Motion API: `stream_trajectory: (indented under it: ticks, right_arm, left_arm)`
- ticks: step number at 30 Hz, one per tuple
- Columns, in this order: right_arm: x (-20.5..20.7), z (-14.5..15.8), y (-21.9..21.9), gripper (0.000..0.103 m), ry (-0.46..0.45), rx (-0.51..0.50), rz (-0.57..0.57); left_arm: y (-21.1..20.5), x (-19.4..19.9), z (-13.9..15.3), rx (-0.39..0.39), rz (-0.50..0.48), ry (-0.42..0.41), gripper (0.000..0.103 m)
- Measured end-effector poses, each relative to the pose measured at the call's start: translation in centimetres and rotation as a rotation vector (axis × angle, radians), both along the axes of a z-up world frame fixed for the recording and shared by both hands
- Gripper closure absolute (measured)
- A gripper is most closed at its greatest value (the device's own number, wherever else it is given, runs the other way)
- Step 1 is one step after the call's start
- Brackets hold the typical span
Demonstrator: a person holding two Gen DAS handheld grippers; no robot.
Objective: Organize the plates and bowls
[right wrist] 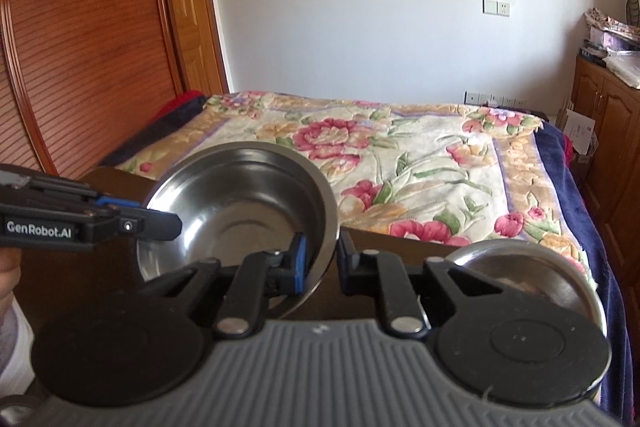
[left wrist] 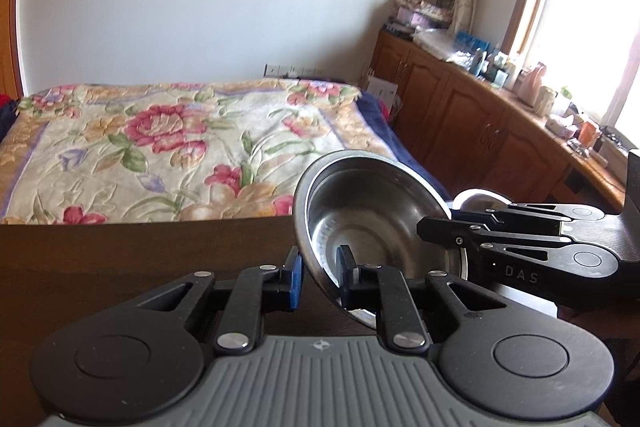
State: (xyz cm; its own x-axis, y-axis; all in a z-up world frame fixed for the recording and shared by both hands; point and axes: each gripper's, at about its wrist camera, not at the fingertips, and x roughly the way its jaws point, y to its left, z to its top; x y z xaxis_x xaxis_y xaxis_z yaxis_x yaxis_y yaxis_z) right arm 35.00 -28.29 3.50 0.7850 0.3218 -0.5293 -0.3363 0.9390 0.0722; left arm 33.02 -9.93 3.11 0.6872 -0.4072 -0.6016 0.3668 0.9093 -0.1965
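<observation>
Claws (left wrist: 318, 277) pinch bowl (left wrist: 372, 211) beside plate (right wrist: 532, 275).

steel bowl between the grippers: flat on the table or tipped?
Tipped. The steel bowl leans rim-up off the table, inside facing the left wrist camera.

Black tongs (left wrist: 318, 277), blue pads (right wrist: 299, 263), ribbed grey bodies, silver screws.

A steel bowl (right wrist: 240, 211) is held tilted above the table (right wrist: 112, 267); a second bowl (right wrist: 520, 267) sits near the right edge. The bed (right wrist: 380, 155) lies behind.
</observation>
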Motion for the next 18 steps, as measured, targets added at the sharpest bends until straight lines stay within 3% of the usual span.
stream_trajectory:
  ticks: [18]
  right_arm:
    - [-6.2,3.0,0.1,0.085,-0.088,0.005,0.0]
  left_arm:
    - [1.2,-7.0,3.3,0.003,-0.056,-0.1,0.084]
